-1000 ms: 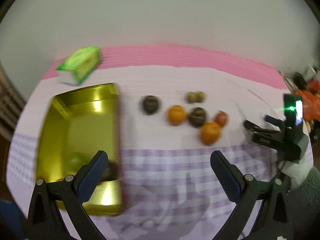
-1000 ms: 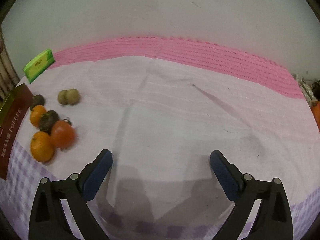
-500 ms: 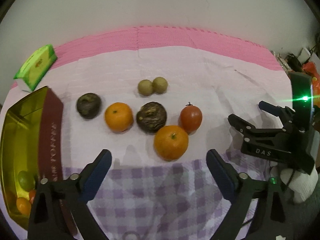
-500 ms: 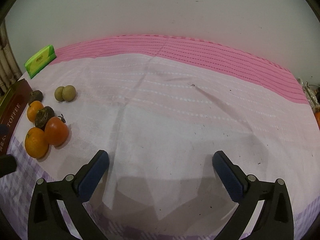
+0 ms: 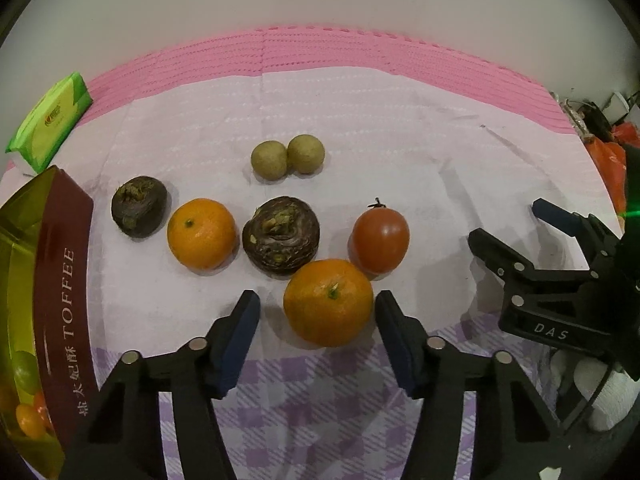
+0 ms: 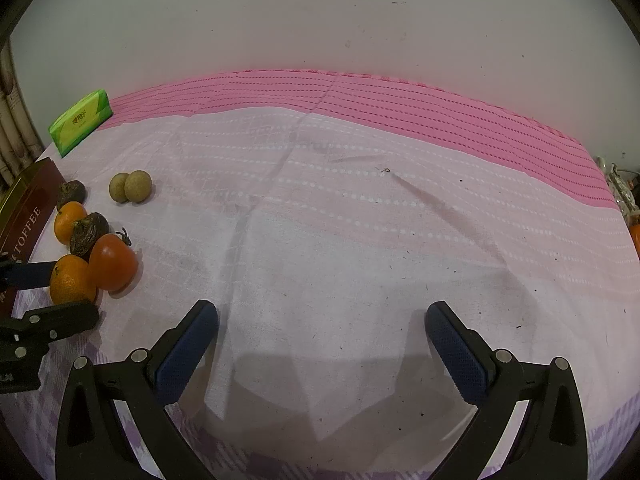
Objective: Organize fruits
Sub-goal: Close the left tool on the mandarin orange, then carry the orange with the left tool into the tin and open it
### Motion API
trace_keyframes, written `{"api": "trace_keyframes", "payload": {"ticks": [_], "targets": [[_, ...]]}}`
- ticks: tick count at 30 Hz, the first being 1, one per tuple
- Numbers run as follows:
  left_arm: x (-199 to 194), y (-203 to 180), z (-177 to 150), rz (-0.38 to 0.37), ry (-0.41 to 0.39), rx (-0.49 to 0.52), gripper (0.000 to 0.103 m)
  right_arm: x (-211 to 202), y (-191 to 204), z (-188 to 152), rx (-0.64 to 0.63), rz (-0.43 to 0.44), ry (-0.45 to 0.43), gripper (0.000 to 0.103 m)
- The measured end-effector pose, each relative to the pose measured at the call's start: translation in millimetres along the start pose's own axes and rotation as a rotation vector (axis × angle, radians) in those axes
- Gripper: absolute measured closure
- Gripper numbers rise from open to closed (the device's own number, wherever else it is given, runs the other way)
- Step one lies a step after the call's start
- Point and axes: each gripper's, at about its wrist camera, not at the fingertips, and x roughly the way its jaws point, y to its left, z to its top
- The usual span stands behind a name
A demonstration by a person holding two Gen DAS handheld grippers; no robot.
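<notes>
In the left wrist view the left gripper (image 5: 318,312) fills the bottom of the frame, its jaws having just been closing around the near orange (image 5: 328,302) at lower centre; the right pad looks to be at the fruit's skin while a narrow strip of cloth shows beside the left pad, so the fruit sits between the pads but is not clearly clamped. Just behind it, touching or nearly so, sit a dark wrinkled fruit (image 5: 281,234) at centre and a red tomato (image 5: 381,238) to its right. Left of the dark fruit lies a second orange (image 5: 202,233), and further left a smaller dark fruit (image 5: 139,205). Beyond these, above centre, two small greenish-brown round fruits (image 5: 287,156) rest against each other. At the left edge stands a gold and maroon toffee tin (image 5: 66,300), with blurred small fruits inside at lower left. In the upper left lies a green tissue pack (image 5: 50,122). All rest on a pale cloth (image 5: 360,128) with purple checks nearest the camera and a pink band far back. At the right edge the right gripper (image 5: 516,226) hangs over the cloth; in its own view its jaws (image 6: 322,344) stand wide apart over bare cloth, with the fruit group at the left of the frame.
</notes>
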Motion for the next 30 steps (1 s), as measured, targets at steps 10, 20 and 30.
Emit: {"api": "trace_keyframes", "payload": {"ticks": [10, 20, 30], "targets": [[-5, 2, -7, -0.032, 0.008, 0.002, 0.065, 0, -1, 0, 0.0, 0.0, 0.0, 0.0], [-26, 11, -23, -0.038, 0.004, -0.013, 0.065, 0, -1, 0, 0.001, 0.001, -0.002, 0.0], [-70, 32, -22, -0.021, -0.061, -0.056, 0.065, 0, -1, -1, 0.001, 0.001, -0.003, 0.0]]}}
